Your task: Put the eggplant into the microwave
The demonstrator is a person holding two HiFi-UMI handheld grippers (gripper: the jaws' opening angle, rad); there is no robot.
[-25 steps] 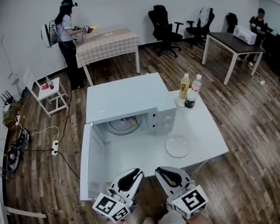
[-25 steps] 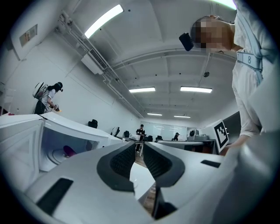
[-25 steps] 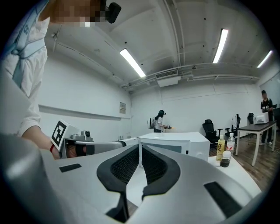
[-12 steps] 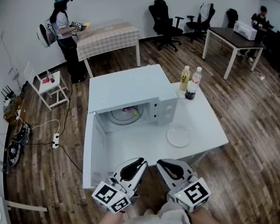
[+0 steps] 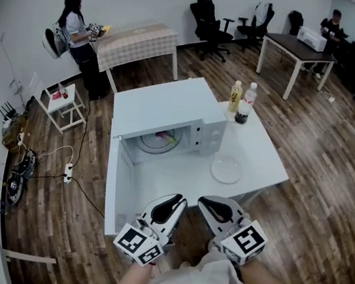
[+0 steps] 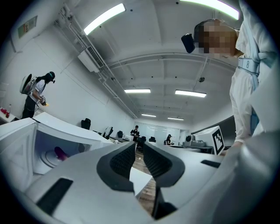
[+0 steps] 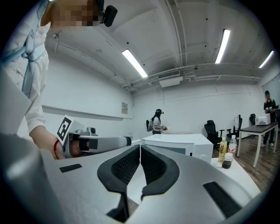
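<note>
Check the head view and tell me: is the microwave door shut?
No, the door of the microwave stands swung wide open, with the eggplant visible inside.

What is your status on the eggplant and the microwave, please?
Right gripper shut, empty; left gripper slightly apart, empty. Eggplant already inside microwave. Door open, nothing in the way.

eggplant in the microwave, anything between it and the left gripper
Nothing visible. The microwave door is swung open, the eggplant lies on the turntable inside, and only bare table top separates the opening from the left gripper.
</note>
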